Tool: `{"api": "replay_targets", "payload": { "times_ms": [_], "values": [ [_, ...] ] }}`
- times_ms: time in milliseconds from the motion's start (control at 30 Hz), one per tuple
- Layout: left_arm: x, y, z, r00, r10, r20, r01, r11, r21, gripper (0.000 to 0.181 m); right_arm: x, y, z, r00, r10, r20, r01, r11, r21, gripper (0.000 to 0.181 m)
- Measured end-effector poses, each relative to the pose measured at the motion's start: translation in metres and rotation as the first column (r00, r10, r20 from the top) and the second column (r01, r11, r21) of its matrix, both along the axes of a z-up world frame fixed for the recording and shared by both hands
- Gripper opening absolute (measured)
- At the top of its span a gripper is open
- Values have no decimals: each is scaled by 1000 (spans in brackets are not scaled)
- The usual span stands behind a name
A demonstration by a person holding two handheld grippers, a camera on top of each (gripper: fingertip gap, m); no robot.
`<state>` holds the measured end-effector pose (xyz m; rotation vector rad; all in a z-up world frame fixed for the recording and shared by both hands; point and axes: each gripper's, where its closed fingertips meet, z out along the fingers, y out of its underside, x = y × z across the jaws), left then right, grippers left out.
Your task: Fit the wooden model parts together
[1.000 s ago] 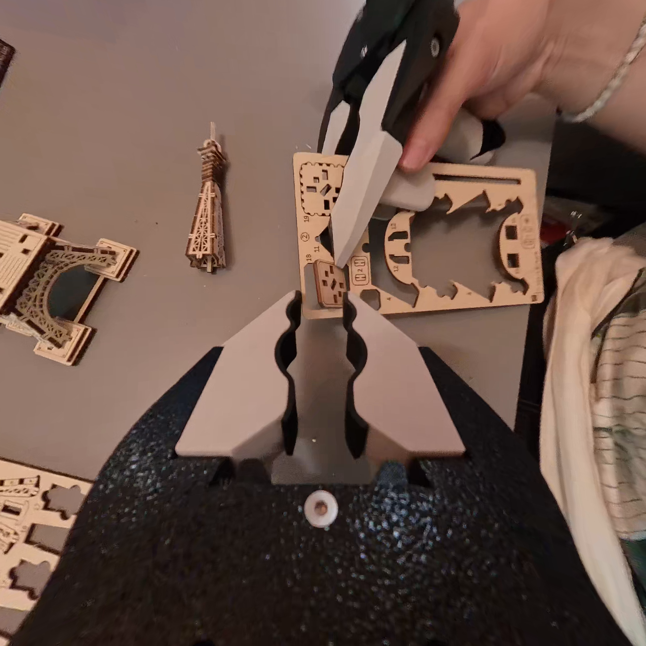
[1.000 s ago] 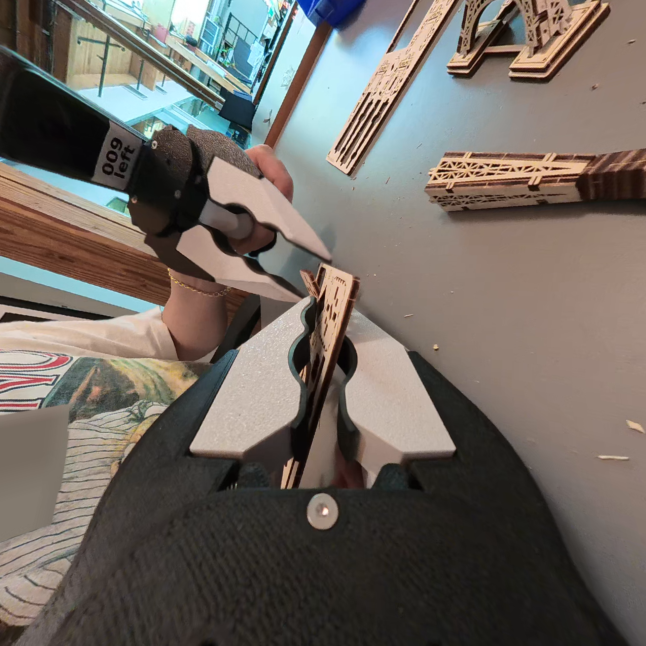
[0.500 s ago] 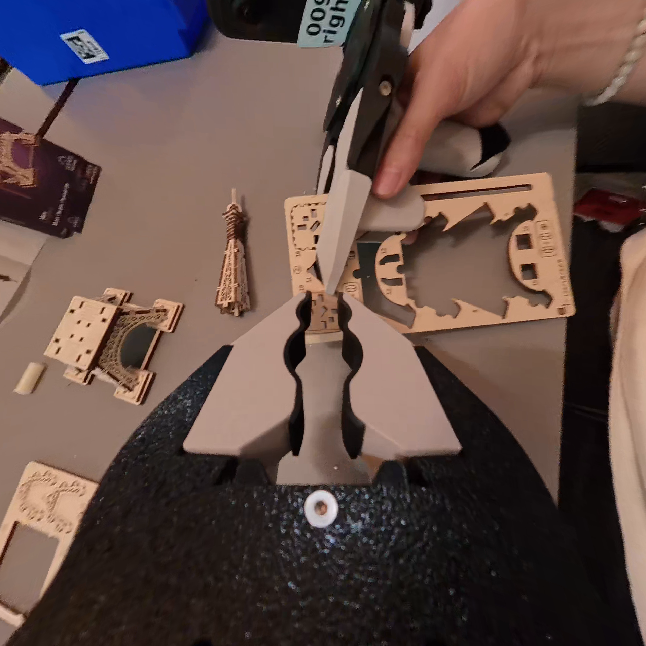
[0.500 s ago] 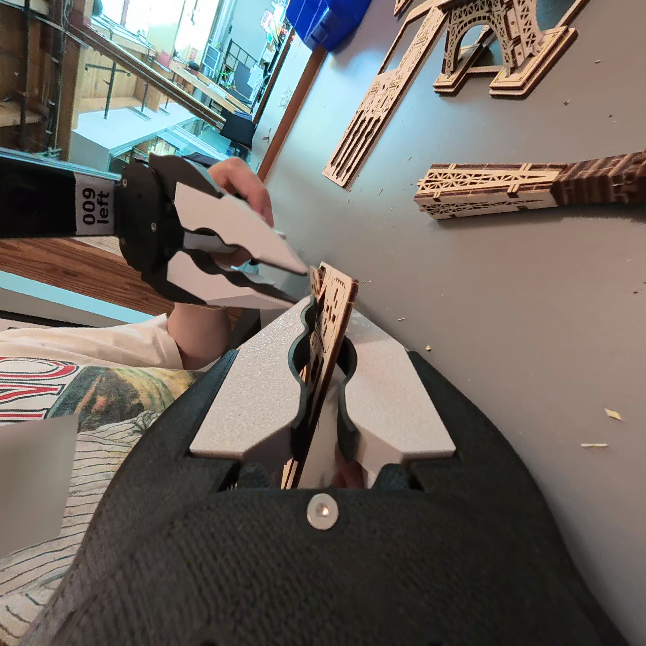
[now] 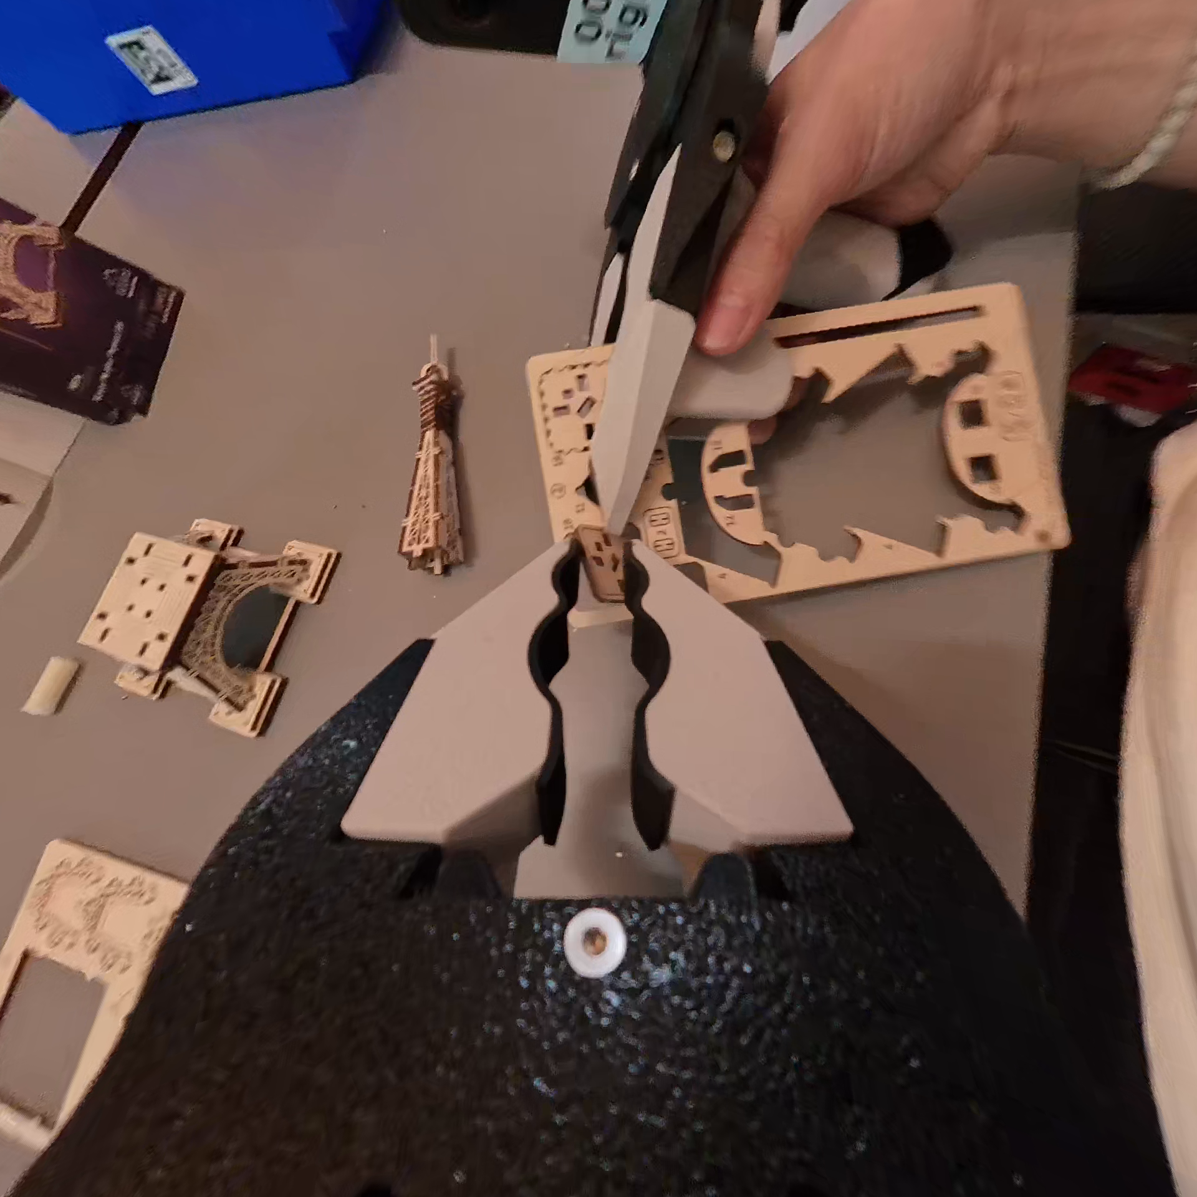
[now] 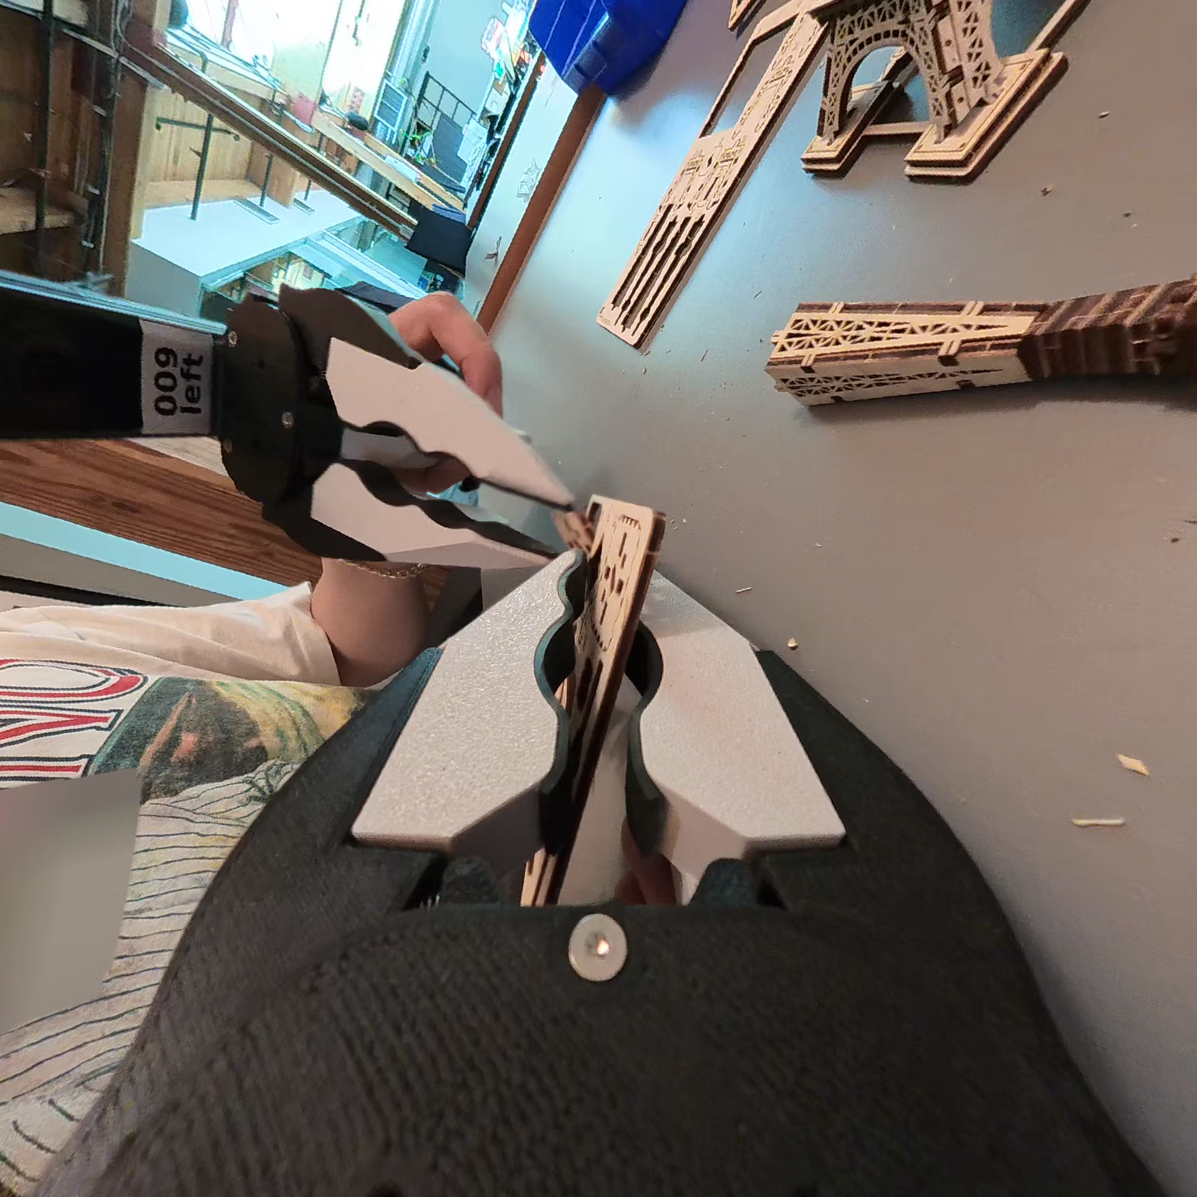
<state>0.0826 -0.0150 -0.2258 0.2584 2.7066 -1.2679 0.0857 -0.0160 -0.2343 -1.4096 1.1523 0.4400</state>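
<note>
Grey tabletop (image 5: 311,272) is serving as the work surface, with wood chips being seen scattered across it in the right wrist view. A laser-cut wooden parts sheet (image 5: 907,518) is being held edge-on between the closed fingers of the right gripper (image 6: 609,570), standing roughly upright off the table with its near corner projecting past the fingertips. A small perforated square piece (image 5: 604,562) at that corner of the sheet is being pinched by the tips of the left gripper (image 5: 599,557), whose fingers are closed down on it with only the piece's width between them; whether the piece is fully detached from the sheet cannot be told. The right gripper is being steadied by a hand (image 5: 907,129) wearing a bracelet. Left of the sheet, a slender wooden tower spire (image 5: 433,466) is lying on its side, apart from the other items. Farther left, an arched wooden tower base (image 5: 201,615) is resting on the table, with a small pale cylinder (image 5: 52,683) just beside it. A second, partly emptied parts sheet (image 5: 71,933) is lying at the lower left edge. A blue box (image 5: 194,45) and a dark printed carton (image 5: 84,350) are being kept at the far left.
</note>
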Motion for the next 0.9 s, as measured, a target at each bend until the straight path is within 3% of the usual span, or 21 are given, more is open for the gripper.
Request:
{"api": "replay_targets", "payload": {
  "times_ms": [67, 133, 200, 400, 467, 567, 900],
  "values": [
    [-12, -1, 9, 994, -57, -91, 53, 997, -48, 0, 2, -1, 0, 1000, -13, 1, 13, 1000, -2, 4],
    [-8, -2, 13, 990, -31, -140, 20, 996, -81, 13, 2, -2, 1, 1000, -15, 4, 15, 1000, 6, 4],
    [5, -1, 9, 993, 37, -116, -44, 997, -61, 17, 2, -2, 1, 1000, -15, 5, 15, 1000, 5, 4],
    [6, -4, -2, 991, 78, -109, -78, 997, 6, 12, 2, -2, 1, 1000, -19, 6, 19, 1000, 5, 4],
    [15, -4, -3, 985, 141, -98, -141, 990, 13, 23, 1, -2, 3, 1000, -15, 12, 14, 1000, 16, 3],
    [4, -7, -3, 982, 89, -165, -89, 996, 7, 12, 2, -3, 3, 1000, -19, 10, 19, 1000, 16, 3],
    [6, -7, 4, 989, 58, 137, -59, 998, -1, 4, 4, -5, 5, 999, -39, 12, 39, 999, 39, 4]
  ]
}}
